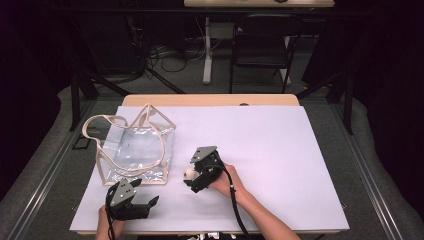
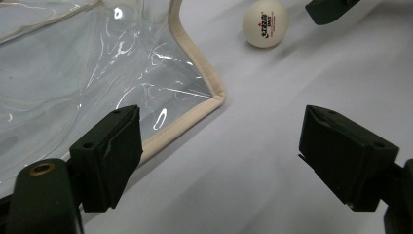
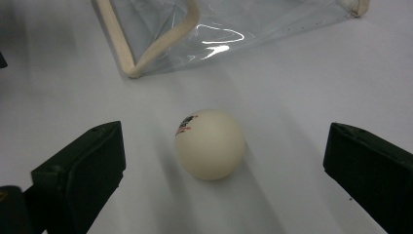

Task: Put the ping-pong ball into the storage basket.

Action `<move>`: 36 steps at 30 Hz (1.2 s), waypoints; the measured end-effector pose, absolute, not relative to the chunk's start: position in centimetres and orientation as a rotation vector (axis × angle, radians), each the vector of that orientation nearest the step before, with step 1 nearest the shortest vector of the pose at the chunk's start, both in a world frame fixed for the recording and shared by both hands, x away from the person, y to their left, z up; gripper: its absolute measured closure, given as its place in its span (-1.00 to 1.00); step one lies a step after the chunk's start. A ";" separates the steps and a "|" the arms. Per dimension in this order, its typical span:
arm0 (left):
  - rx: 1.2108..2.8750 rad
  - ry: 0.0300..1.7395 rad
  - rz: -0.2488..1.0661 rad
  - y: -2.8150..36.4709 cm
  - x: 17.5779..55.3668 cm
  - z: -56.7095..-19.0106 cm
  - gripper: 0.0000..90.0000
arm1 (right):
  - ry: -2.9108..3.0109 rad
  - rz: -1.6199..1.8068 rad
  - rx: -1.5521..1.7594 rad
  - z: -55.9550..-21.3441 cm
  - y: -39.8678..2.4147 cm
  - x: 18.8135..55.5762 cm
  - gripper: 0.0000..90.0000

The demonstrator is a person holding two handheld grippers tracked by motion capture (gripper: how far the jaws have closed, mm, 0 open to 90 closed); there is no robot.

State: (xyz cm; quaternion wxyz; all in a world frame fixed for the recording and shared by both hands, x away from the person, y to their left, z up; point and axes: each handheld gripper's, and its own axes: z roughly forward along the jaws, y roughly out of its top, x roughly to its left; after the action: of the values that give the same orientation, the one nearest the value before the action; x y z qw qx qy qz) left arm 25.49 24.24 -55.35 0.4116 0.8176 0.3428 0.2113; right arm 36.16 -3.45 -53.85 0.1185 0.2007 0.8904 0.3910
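Right gripper (image 3: pixel 221 170) wide around ball (image 3: pixel 210 144) – not touching. Left gripper (image 2: pixel 219 151) wide too, bag (image 2: pixel 87 73) corner at 11 o'clock.

The right claw (image 1: pixel 192 174) sits at the white ball (image 1: pixel 189 173), beside the clear bag (image 1: pixel 135 147).

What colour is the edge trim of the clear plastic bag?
Beige, or cream. The trim of the clear plastic bag shows best in the left gripper view.

Ball (image 3: pixel 209 144): white table-tennis type, printed logo, lay loose just beside clear tan-trimmed bag's (image 1: pixel 135 150) near corner.
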 end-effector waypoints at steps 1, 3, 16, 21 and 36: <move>2.055 0.864 0.532 24.2 25.5 -55.4 -0.64 | 2.609 1.141 0.586 -53.9 -3.3 36.1 -0.97; 2.055 0.864 0.535 24.3 25.5 -55.4 -0.64 | 2.619 1.136 0.581 -54.0 -3.2 36.1 -0.98; 2.058 0.859 0.531 24.3 25.4 -55.3 -0.64 | 2.634 1.124 0.583 -54.6 -2.7 36.1 -0.78; 2.056 0.861 0.527 24.3 25.4 -55.4 -0.64 | 2.630 1.092 0.593 -54.8 -2.5 36.0 -0.59; 2.059 0.859 0.530 24.3 25.4 -55.3 -0.64 | 2.613 1.049 0.600 -54.9 -2.2 35.9 -0.21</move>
State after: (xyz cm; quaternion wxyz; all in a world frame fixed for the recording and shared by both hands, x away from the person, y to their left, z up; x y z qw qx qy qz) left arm 25.40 24.29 -55.34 0.4119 0.8182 0.3413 0.2106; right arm 35.92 -2.19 -54.89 0.1308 0.2066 0.8998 0.3613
